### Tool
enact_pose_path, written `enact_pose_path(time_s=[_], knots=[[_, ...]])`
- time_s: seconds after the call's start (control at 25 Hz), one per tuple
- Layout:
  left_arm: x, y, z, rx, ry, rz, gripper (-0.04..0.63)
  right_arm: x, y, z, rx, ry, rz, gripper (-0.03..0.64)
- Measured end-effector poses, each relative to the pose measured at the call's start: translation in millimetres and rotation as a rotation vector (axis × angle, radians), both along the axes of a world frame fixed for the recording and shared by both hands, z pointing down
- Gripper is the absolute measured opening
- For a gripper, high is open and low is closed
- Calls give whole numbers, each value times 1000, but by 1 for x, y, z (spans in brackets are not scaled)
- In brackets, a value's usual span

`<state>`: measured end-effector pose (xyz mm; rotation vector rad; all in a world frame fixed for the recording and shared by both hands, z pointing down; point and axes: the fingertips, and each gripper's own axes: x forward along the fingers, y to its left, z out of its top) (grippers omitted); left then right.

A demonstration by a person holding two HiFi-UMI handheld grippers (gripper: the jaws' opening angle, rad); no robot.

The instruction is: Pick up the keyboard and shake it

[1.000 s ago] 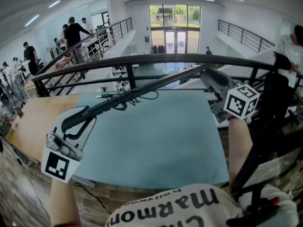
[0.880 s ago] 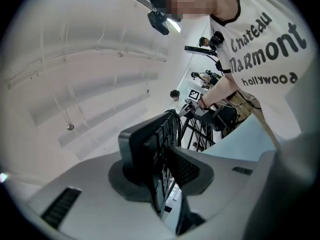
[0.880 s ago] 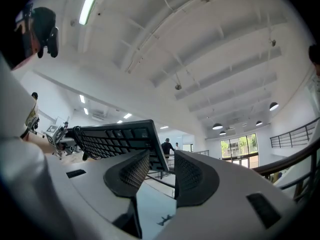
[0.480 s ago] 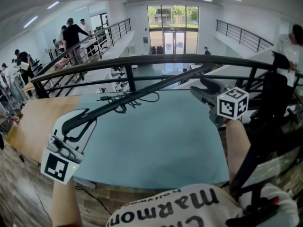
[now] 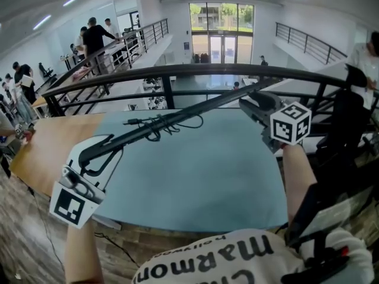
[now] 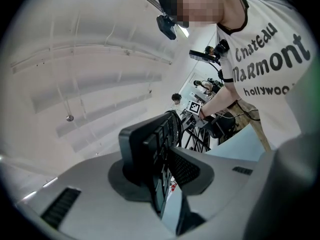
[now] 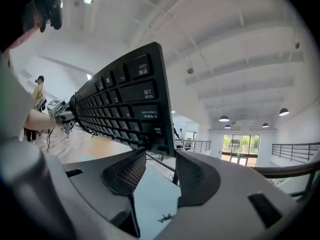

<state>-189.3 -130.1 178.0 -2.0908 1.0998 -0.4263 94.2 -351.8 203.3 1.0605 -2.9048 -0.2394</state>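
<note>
**Keyboard (image 7: 120, 109) aloft between two grippers: lift done, shake at hand**

Item: we count one black keyboard, off the wooden table (image 5: 47, 152) and slung edge-on above the teal mat (image 5: 201, 176). It runs from near left to far right. Its cable (image 5: 169, 123) hangs in loose loops from the long edge, about midway along.

Left gripper (image 6: 162, 156): the jaws are narrowly parted and clamped across the keyboard's left end, which sits deep between them.

Right gripper (image 7: 161, 156): the jaws have just been closing. They stand about half open with the keyboard's right-hand corner between the pad tips. We read the pads as meeting its two faces, but only at their tips, which makes a shallow bite.

Step in hand: we judge the pick-up complete, with the right-hand hold being settled ahead of the shake.

Next move calls for a firmer, deeper seat at the right end first. After that, short matched strokes from both hands should keep either end from twisting out. We would keep the keyboard over the mat and mind the dangling cable, which could swing or snag.
</note>
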Motion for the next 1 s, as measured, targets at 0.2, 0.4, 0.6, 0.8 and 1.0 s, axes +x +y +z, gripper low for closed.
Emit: enact_pose_path(time_s=[0.2,0.4,0.6,0.8,1.0], knots=[[-4,1,4,-56,27,-15,98,-4,1,5,-8,4,-20,202],[-15,1,20,-88,9,-25,100,-21,-2,27,-47,26,1,202],[-22,-5,38,-128,-20,-37,101,-34,-9,52,-100,50,26,202],[-26,-10,37,-136,-24,-68,114,-38,-12,66,-130,59,14,202],[-25,-11,25,-87,-9,-100,158,-35,-6,63,-109,52,11,201]])
